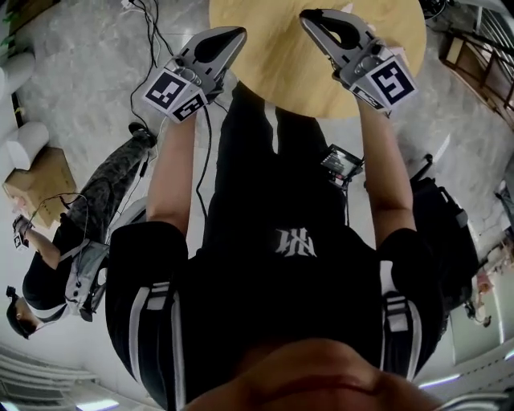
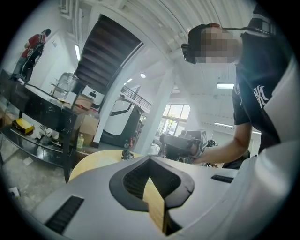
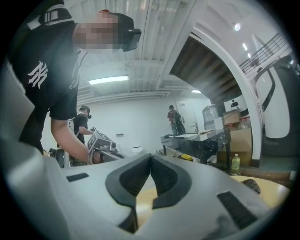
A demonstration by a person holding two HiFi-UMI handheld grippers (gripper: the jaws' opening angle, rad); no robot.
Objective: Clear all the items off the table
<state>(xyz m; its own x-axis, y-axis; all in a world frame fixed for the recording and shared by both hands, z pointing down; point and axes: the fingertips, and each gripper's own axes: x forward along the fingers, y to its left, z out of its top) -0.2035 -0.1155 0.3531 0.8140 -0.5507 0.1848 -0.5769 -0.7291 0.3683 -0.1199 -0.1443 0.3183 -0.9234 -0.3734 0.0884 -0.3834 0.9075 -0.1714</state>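
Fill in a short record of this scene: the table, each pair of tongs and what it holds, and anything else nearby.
table: round, pale wood, seen from above
left tongs: shut, nothing between the jaws, at the table's edge
right tongs: shut, nothing held, over the table
small dark thing: on the table near its rim, too blurred to name
cardboard box: on the floor, to the left in the head view
second person: beside the box, lower left of the head view

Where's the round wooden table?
Head view, top centre: the round wooden table sits ahead of the person, under the tips of the left gripper and right gripper.
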